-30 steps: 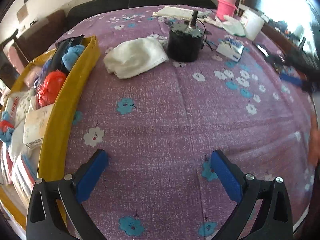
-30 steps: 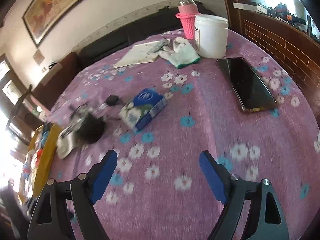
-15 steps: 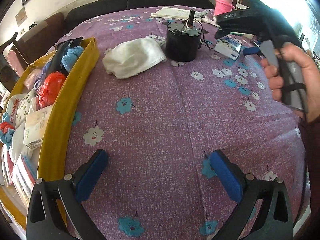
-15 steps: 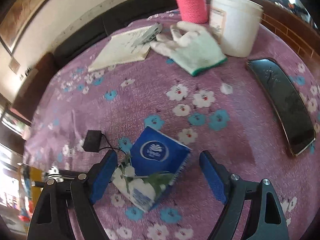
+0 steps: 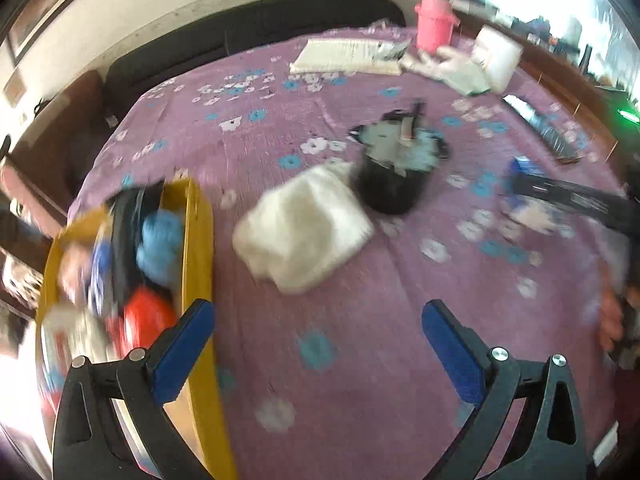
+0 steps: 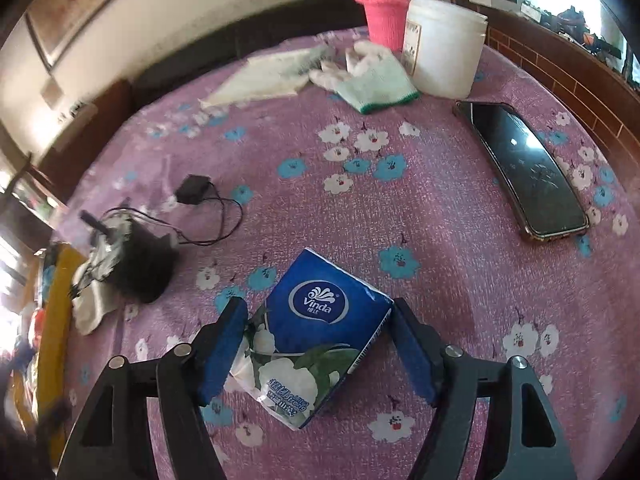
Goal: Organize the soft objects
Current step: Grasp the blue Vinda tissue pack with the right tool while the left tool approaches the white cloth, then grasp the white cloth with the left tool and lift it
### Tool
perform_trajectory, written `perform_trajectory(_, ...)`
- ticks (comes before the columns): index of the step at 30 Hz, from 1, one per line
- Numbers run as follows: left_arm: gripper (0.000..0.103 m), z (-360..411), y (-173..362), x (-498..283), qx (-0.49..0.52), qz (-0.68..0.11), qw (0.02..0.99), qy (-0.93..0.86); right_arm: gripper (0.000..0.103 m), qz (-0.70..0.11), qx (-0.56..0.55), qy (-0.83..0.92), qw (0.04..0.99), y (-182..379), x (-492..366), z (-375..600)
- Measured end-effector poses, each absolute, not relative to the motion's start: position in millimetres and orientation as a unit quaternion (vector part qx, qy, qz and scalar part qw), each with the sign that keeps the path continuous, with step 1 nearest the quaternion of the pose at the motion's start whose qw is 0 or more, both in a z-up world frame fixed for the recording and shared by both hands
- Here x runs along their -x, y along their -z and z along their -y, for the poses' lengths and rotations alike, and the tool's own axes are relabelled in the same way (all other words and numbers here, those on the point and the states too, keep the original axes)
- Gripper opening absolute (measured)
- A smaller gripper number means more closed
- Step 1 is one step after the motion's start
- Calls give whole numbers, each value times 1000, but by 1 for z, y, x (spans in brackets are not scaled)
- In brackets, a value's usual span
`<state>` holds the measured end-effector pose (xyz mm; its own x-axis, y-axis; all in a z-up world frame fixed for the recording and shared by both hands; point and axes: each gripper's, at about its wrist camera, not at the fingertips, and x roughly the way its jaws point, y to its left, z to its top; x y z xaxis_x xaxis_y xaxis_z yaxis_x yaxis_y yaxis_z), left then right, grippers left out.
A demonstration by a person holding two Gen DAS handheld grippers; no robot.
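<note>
Closing around a blue tissue pack [image 6: 320,336], the right gripper [image 6: 316,356] has the pack squarely between its blue pads; the right pad seems to touch the pack's corner and the left sits at its side, though whether they press yet is hard to tell. The pack lies on the purple floral cloth [image 6: 440,240]. Beyond it to the left stands a black cylindrical device [image 6: 140,264] with a thin cable, and to the right a black phone [image 6: 528,168]. Farther back are a white knit glove [image 6: 372,80], a white tub [image 6: 444,56] and a pink cup [image 6: 384,16].

The left gripper [image 5: 318,350] hovers spread wide with nothing between its pads, over the cloth beside a yellow tray [image 5: 198,248] already filled with soft items. Ahead of it a white folded cloth [image 5: 304,232] lies against the black device.
</note>
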<state>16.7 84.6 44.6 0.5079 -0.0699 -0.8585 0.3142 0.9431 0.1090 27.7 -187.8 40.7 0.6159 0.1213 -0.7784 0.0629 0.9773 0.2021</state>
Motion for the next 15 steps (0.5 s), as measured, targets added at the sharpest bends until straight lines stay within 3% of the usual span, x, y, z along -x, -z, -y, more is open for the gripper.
perform_trajectory(11,103,-67,-12,-99,-170,-512,837,94,77,-417,-122,-25,900,-41,-21,189)
perform_trajectory(14,103,-69,-10,-104,-141,-522,835,103,77,-419,-120,-24,900,-41,-23,188)
perform_trajectory(15,92,-69,-11,-104,-133,-524,835,105,77,-419,-120,-23,900,-41,-24,189)
